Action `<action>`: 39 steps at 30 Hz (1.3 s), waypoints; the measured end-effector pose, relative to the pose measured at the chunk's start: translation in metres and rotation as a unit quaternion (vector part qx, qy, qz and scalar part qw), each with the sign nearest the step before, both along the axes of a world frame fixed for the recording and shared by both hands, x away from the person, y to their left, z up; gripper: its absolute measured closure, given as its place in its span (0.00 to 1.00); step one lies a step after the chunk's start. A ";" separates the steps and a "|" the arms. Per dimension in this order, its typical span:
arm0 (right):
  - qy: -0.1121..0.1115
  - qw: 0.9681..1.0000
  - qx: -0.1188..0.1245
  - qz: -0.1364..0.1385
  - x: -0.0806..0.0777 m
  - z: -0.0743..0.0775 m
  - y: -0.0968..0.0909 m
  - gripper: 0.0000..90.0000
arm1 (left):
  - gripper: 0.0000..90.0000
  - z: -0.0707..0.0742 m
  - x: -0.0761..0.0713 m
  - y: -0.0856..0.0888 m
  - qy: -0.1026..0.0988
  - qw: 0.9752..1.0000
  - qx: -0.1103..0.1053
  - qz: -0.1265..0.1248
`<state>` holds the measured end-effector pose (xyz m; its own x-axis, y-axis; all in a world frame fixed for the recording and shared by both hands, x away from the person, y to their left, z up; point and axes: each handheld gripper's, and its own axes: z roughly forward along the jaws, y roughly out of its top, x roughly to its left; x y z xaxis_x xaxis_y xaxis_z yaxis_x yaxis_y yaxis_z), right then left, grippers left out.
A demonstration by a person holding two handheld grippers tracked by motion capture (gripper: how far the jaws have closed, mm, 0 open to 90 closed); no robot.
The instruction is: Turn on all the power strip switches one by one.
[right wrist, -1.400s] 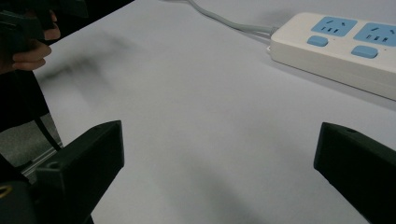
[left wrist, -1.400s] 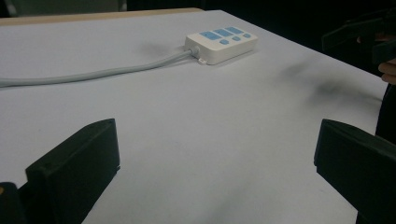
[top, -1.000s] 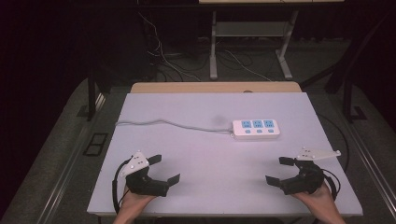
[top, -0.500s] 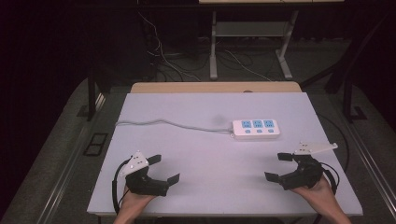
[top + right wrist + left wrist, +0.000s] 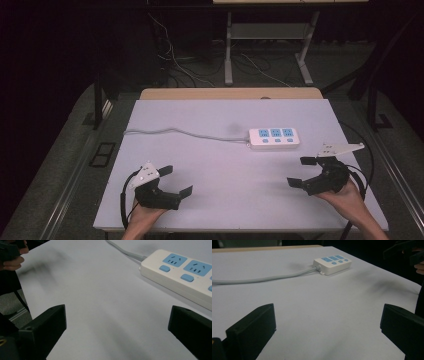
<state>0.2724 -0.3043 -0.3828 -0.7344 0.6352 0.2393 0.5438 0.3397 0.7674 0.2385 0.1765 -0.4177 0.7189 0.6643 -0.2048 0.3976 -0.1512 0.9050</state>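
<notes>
A white power strip (image 5: 275, 138) with three blue sockets and three blue buttons lies flat on the bench (image 5: 210, 125), toward the far right of its top, and looks like the thing to be handled, since nothing else rests there. Its grey cord (image 5: 185, 132) runs leftward across the surface and off the left edge, so the strip is probably tethered and can shift only so far.

The right tongs (image 5: 306, 171) sit at the near right of the bench, just this side of the strip, jaws spread wide and holding nothing; in the right gripper view the strip (image 5: 185, 275) lies close ahead of the right jaw.

The left tongs (image 5: 176, 180) are at the near left, well apart from the strip, jaws also wide and empty. Both seem poised in a ready stance, open so either can close in.
</notes>
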 end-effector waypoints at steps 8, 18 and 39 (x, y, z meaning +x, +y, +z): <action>0.005 1.000 -0.014 0.004 0.009 0.005 -0.002 0.02 | 0.00 -0.001 0.003 0.002 0.000 1.000 0.001 0.002; 0.012 0.999 -0.032 0.009 0.022 0.014 -0.006 0.02 | 0.00 -0.001 0.004 0.002 0.001 1.000 0.001 0.003; 0.010 0.998 -0.063 -0.010 0.056 0.035 -0.014 0.02 | 0.00 -0.001 0.004 0.002 0.001 1.000 0.003 0.002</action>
